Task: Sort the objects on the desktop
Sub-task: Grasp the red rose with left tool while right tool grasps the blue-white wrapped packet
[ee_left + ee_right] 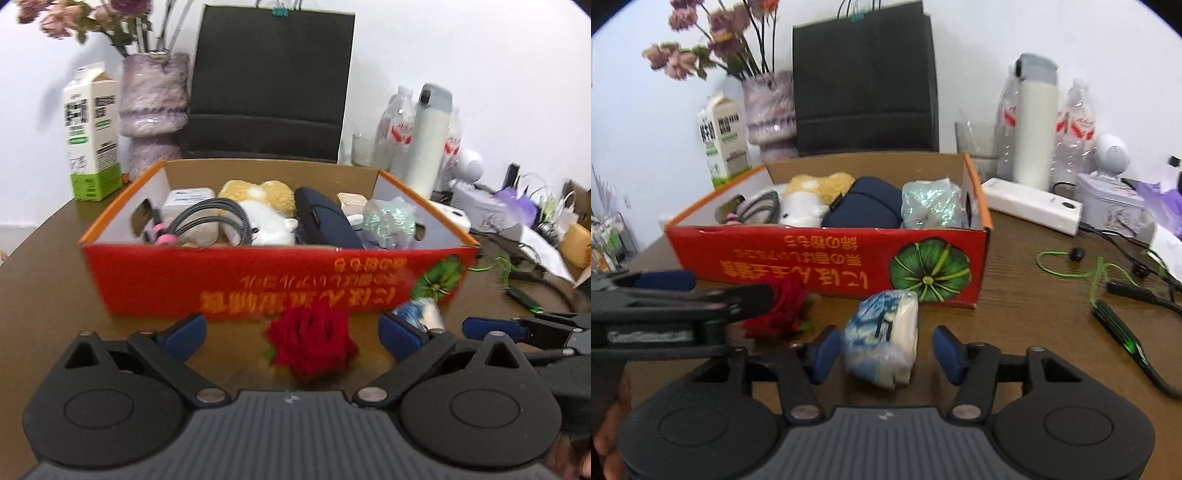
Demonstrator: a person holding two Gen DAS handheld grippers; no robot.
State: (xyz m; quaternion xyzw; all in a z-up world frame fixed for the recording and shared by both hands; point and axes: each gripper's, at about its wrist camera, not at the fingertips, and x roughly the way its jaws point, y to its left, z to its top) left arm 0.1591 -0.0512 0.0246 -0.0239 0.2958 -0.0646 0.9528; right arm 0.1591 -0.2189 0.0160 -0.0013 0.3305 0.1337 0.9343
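Two loose things lie on the brown table (1034, 295) before the red box (258, 284): a rose (312, 341) between the left gripper's (293, 334) open jaws, a tissue pack (882, 338) between the right gripper's (884, 350) open jaws. White wall behind.

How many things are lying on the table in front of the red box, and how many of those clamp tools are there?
Red fabric rose: 1
Blue and white plastic-wrapped packet: 1
Clamp tools, the left gripper and right gripper, both open: 2
Total: 4
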